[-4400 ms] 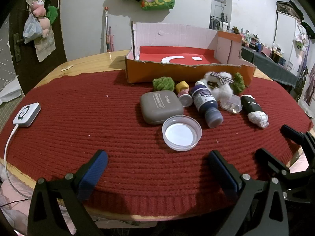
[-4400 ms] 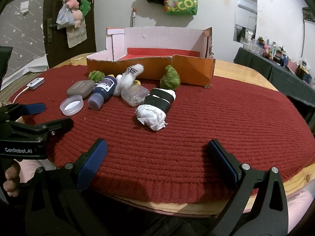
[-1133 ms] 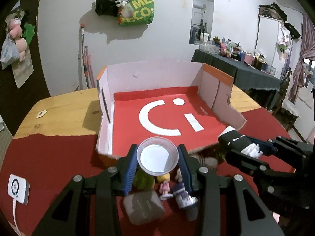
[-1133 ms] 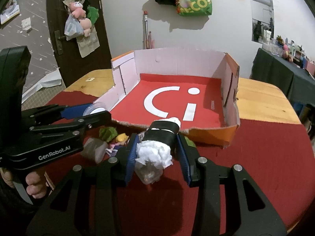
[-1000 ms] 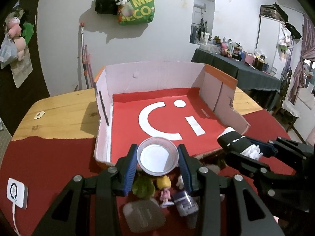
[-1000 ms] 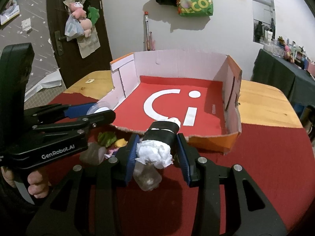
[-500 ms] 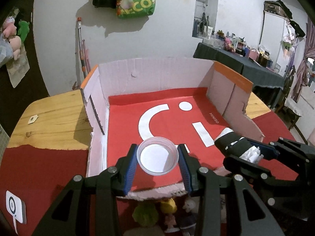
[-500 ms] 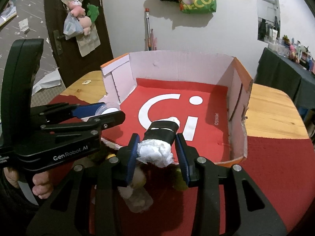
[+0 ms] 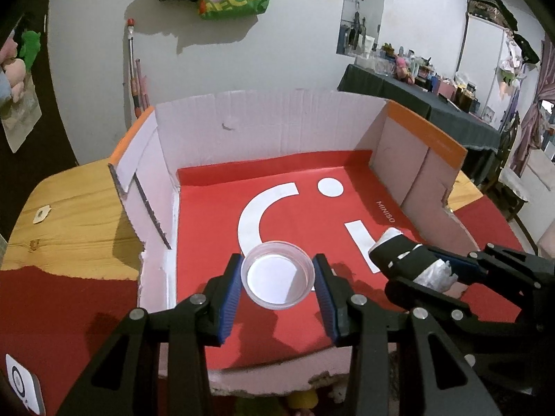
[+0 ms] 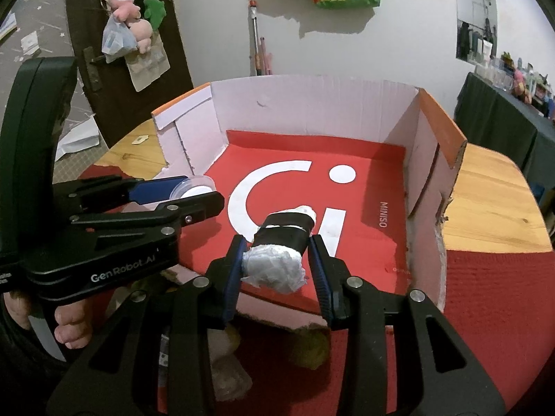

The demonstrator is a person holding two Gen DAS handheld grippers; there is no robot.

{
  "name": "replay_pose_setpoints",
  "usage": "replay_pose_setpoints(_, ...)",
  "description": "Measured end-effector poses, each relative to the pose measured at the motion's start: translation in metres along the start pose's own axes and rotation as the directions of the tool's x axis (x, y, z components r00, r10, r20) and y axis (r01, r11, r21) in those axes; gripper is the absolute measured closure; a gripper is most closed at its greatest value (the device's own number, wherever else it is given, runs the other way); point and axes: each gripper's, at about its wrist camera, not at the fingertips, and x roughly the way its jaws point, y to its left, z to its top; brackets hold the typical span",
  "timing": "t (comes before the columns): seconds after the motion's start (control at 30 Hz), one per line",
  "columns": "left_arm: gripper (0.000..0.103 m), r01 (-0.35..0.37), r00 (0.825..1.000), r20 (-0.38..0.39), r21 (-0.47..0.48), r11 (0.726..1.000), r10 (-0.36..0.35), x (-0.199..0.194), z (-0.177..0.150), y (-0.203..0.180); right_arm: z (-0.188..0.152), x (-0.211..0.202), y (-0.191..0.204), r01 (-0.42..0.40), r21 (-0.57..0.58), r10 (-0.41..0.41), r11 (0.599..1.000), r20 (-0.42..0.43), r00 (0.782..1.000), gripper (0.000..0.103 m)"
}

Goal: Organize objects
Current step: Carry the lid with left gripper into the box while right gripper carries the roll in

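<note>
My left gripper (image 9: 277, 279) is shut on a clear round plastic lid (image 9: 277, 279) and holds it above the red floor of the open cardboard box (image 9: 263, 128), near its front left. My right gripper (image 10: 275, 260) is shut on a black roll with white tissue at its end (image 10: 282, 242) and holds it over the box's front edge. The roll also shows in the left wrist view (image 9: 409, 263), to the right of the lid. The lid shows in the right wrist view (image 10: 192, 187) at the left.
The box (image 10: 312, 104) has white inner walls and a torn front wall. Small toys lie on the red knitted cloth (image 10: 496, 312) just below the front wall (image 10: 225, 343). A white charger (image 9: 20, 384) lies at the far left. Bare wooden table (image 9: 69, 215) lies left of the box.
Both grippers have moved forward and up with their objects, from over the pile of toys to over the box floor. Earlier still, both were open and empty.
</note>
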Motion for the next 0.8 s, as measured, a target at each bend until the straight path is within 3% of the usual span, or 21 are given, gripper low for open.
replay_pose_setpoints(0.8,0.061,0.048,0.988,-0.142,-0.037,0.998,-0.053,0.043,0.0,0.007,0.005,0.037,-0.019,0.006,0.051,0.0,0.999,-0.104,0.995,0.071)
